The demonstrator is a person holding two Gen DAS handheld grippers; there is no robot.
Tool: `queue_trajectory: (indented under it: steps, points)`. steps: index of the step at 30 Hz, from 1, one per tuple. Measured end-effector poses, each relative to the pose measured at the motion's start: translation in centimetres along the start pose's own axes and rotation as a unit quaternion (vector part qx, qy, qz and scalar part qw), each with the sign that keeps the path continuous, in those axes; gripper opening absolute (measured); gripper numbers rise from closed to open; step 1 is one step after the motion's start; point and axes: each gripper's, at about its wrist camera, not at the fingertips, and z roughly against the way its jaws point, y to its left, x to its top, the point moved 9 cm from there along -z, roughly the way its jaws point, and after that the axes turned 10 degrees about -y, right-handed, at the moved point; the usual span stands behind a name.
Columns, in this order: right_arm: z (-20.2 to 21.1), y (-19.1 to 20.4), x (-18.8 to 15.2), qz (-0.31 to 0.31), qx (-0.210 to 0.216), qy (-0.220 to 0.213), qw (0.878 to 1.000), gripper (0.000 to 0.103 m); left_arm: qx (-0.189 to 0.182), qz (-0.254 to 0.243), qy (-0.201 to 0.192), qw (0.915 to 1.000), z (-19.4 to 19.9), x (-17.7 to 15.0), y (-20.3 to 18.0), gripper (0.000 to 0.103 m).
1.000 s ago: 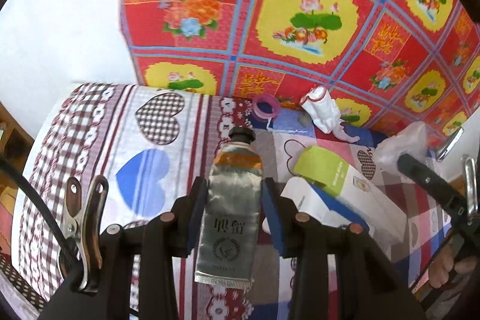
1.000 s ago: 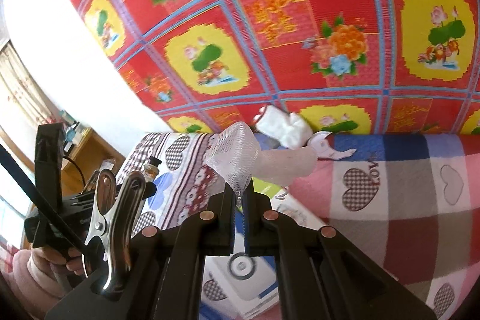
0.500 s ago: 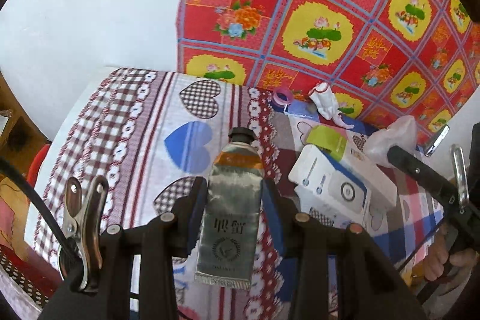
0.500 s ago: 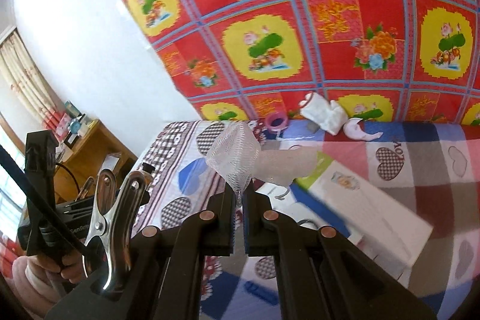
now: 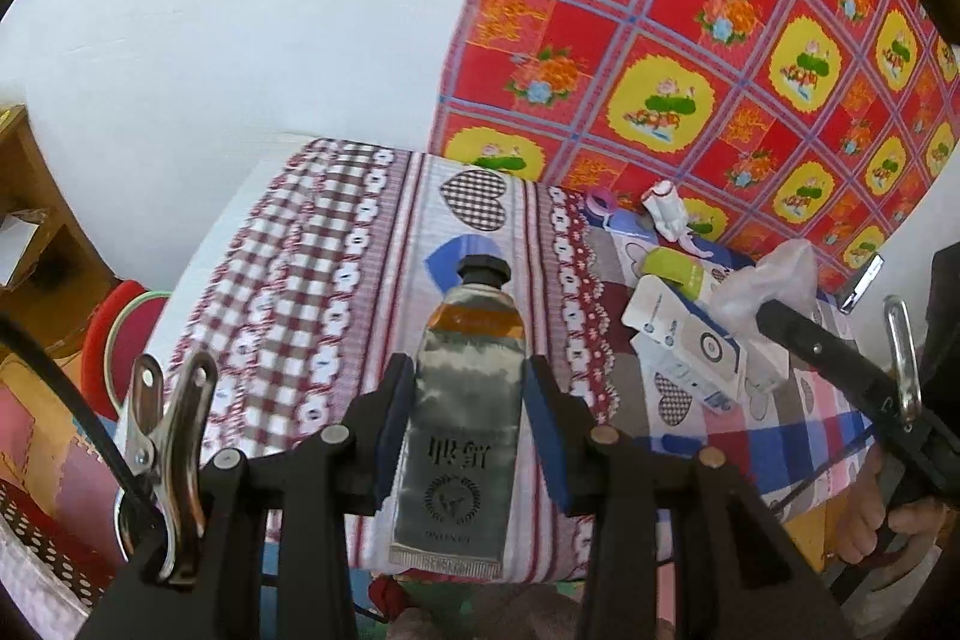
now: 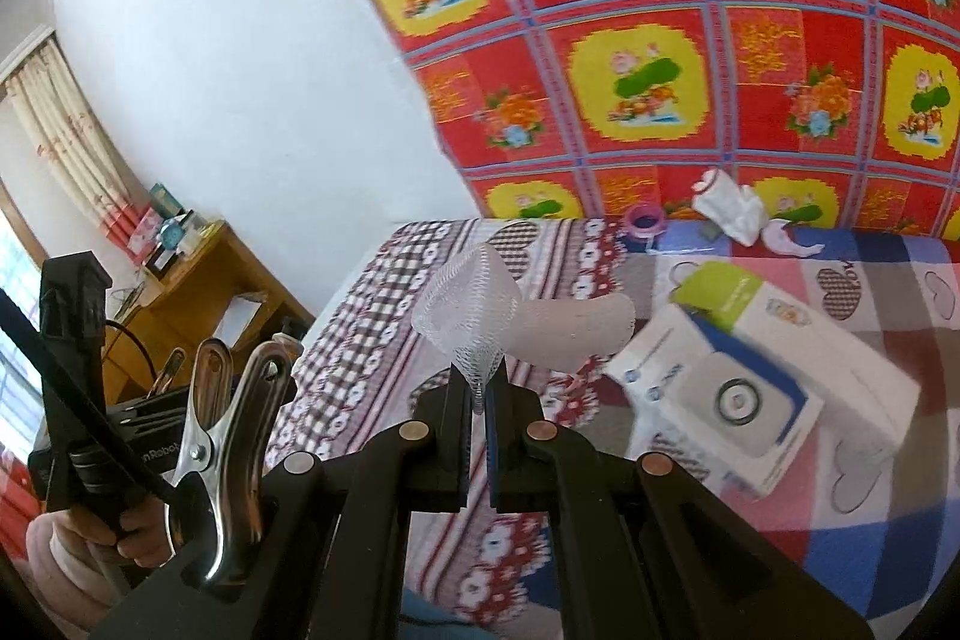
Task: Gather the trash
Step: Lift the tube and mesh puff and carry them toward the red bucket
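A white wall and a hung red cloth (image 6: pixel 690 58) with yellow lotus panels are seen behind a bed spread with a checked, heart-printed sheet (image 5: pixel 336 292). On the sheet lie a long white carton with a green end (image 6: pixel 798 334) and a white-and-blue box printed with a ring (image 6: pixel 720 400), touching; their print cannot be read. A crumpled silver metal tube with black cap (image 5: pixel 462 418), marked with two dark characters, is gripped by the left gripper (image 5: pixel 468 424). A white foam mesh sleeve (image 6: pixel 474 316) is pinched in the right gripper (image 6: pixel 477 400), fingers clenched.
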Motion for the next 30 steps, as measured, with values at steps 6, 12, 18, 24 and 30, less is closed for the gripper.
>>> queue_trajectory:
  steps: [6,12,18,24,30]
  points:
    - [-0.4,3.8,-0.7,0.009,0.011,0.001,1.0,0.004,0.01,0.005,-0.009,0.9999,2.2,-0.4,3.3,0.04]
    - [-1.5,8.0,-1.3,0.029,0.027,0.004,0.999,0.004,0.033,0.013,-0.018,0.9992,4.1,-0.5,7.1,0.04]
    - [-3.0,11.0,-1.5,0.051,0.048,0.02,0.997,0.004,0.06,0.032,-0.025,0.9974,5.3,-0.4,10.3,0.04]
    - [-4.8,14.0,-1.7,0.082,0.09,0.038,0.992,0.005,0.092,0.064,-0.031,0.9932,5.7,-0.2,13.3,0.04]
    - [-7.3,17.2,-2.3,0.111,0.144,0.065,0.981,0.005,0.136,0.087,-0.039,0.9862,6.0,0.3,16.6,0.04]
